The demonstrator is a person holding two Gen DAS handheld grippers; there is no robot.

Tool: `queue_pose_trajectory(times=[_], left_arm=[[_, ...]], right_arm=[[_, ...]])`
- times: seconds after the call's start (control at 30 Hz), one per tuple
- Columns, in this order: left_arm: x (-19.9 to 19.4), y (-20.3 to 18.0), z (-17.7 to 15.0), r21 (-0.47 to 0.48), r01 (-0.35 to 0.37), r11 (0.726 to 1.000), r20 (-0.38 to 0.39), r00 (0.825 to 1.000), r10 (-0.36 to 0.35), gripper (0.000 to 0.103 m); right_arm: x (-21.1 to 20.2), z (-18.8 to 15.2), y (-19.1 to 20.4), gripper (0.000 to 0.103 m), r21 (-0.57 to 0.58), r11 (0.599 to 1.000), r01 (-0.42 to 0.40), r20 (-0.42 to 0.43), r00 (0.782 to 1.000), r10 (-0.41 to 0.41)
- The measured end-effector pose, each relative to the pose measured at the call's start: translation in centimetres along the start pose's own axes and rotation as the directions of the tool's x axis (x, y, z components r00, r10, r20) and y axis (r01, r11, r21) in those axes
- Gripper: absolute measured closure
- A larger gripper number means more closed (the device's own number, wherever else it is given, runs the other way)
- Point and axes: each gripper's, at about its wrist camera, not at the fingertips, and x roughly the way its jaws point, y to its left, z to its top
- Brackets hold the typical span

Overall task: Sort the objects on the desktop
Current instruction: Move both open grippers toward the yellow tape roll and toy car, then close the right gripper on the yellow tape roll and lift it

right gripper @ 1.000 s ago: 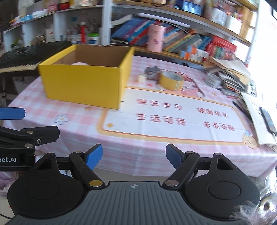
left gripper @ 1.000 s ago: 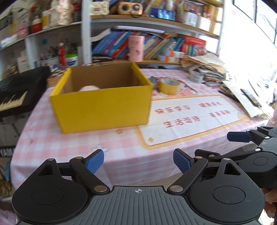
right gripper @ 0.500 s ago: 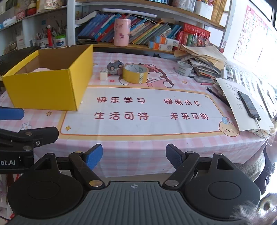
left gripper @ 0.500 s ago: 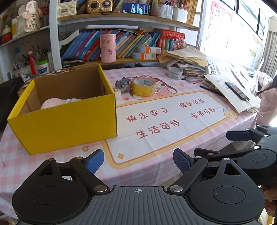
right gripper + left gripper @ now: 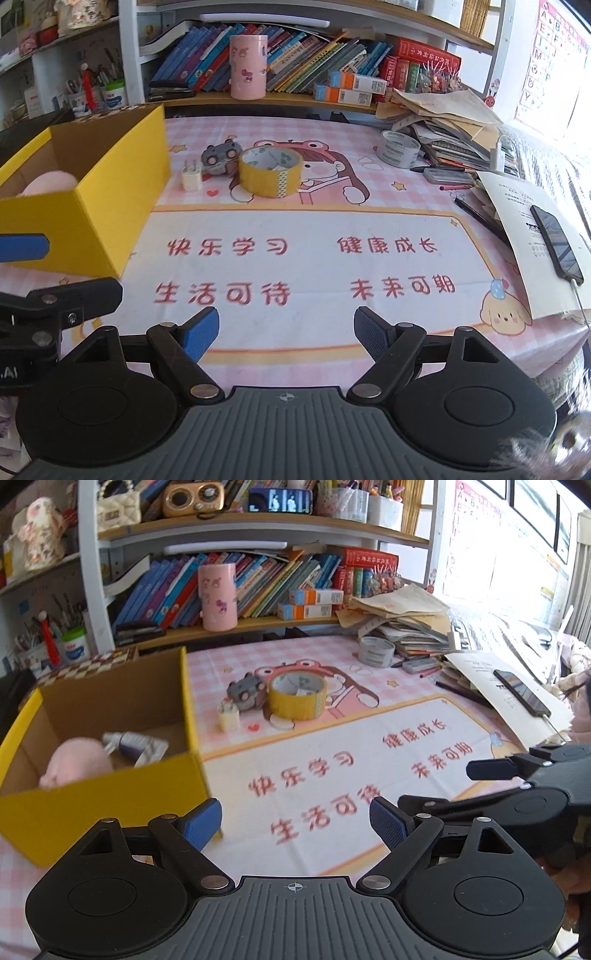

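Observation:
A yellow cardboard box stands at the left of the table and holds a pink plush and a tube; it also shows in the right wrist view. Beyond it lie a white plug, a grey toy car and a yellow tape roll, which also shows in the left wrist view. My left gripper is open and empty over the near table edge. My right gripper is open and empty beside it.
A grey tape roll, pens and a heap of papers lie at the back right. A phone rests on a sheet at the right edge. A bookshelf with a pink canister stands behind the table.
Both grippers have moved forward and up over the table, and the left one has turned right. The box has slid to the left of view; its contents now show. Both stay open.

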Motion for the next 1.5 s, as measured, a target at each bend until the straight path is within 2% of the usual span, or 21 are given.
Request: queue_pose_trajectory(times=[0.17,0.37,0.7,0.9,1.2,1.5], left_arm=[[1.6,-1.2,1.8,-0.004,-0.061,0.998,-0.007,0.998,0.061,0.013],[3.8,-2.4,3.6,-0.052,-0.138,0.989,-0.038,0.99,0.137,0.013],[6.8,-4.1,5.4,-0.137,-0.27,0.953,-0.081,0.962,0.261,0.013],[7.5,-4.9,6.1,-0.158,-0.324,0.933,-0.102,0.945,0.311,0.013],[7.9,-5.4,6.3,-0.152,-0.371,0.916,-0.138,0.926,0.352,0.013],[7.5,-5.0,6.3,-0.164,-0.42,0.893,-0.16,0.904,0.396,0.013]], right_arm=[[2.4,2.4,-2.4,0.024,-0.006,0.999,-0.047,0.0,0.999,0.047],[5.6,5.4,-4.4,0.023,-0.059,0.991,-0.12,0.002,0.993,0.121],[11.5,10.4,-6.3,0.018,-0.204,0.952,-0.228,0.009,0.972,0.235],[15.3,12.4,-5.8,0.008,-0.297,0.919,-0.259,0.018,0.961,0.276],[20.1,14.0,-3.9,0.008,-0.362,0.88,-0.308,-0.01,0.945,0.327],[22.6,14.4,-3.2,0.008,-0.382,0.868,-0.319,-0.009,0.94,0.341]])
